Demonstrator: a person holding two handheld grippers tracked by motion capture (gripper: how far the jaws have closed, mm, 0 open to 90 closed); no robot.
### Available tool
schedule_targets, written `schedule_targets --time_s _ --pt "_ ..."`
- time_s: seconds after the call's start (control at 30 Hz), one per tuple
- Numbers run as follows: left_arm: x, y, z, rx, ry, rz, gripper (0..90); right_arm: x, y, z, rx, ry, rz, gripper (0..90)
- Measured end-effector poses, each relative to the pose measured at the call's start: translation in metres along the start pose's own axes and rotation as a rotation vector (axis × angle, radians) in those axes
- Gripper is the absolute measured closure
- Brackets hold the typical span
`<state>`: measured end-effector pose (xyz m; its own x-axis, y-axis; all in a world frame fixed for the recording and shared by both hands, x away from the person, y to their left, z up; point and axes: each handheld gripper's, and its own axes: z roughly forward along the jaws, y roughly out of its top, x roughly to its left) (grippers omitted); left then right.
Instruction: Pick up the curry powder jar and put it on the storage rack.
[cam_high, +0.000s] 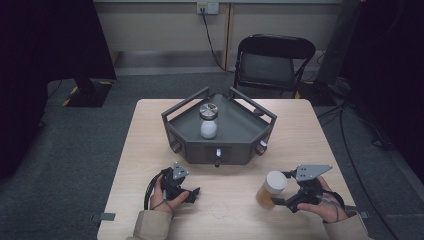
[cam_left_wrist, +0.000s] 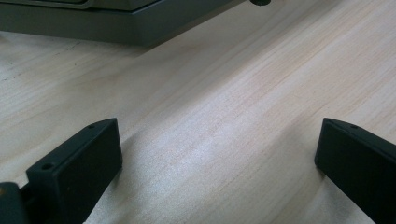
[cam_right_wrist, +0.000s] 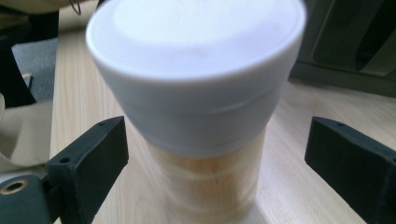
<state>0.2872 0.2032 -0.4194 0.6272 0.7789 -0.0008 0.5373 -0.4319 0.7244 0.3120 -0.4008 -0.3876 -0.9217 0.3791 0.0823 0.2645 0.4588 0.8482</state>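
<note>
The right gripper (cam_high: 281, 190) has its jaws apart around a jar (cam_right_wrist: 205, 121) at the near right of the table (cam_high: 140, 150), the pads not touching it. The jar is clear-walled with tan contents and a broad white lid (cam_right_wrist: 196, 51); its base is cut off in the right gripper view, and blur leaves it hard to say whether it stands quite upright. The left gripper (cam_left_wrist: 217, 158) rests with its jaws wide over bare wood.
</note>
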Motion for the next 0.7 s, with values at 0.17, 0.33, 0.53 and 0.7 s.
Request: schedule_targets --time_s 0.17,0.33,0.53,0.7 --pt "0.0000 0.0000 0.0000 0.000 0.000 0.000 0.1 -0.0006 -0.0017 0.0003 -0.026 0.006 -0.014 15.3" --pt "0.0000 0.0000 0.0000 0.000 0.000 0.000 0.1 -0.0001 -0.0013 0.0017 -0.033 0.010 -0.020 20.0" --pt "0.0000 0.0000 0.0000 0.000 0.000 0.000 0.1 0.0000 -0.0015 0.0043 -0.033 0.014 -0.033 25.4" --pt "0.0000 0.0000 0.0000 0.000 0.000 0.000 0.1 -0.0017 -0.0032 0.0048 -0.040 0.020 -0.031 29.3"
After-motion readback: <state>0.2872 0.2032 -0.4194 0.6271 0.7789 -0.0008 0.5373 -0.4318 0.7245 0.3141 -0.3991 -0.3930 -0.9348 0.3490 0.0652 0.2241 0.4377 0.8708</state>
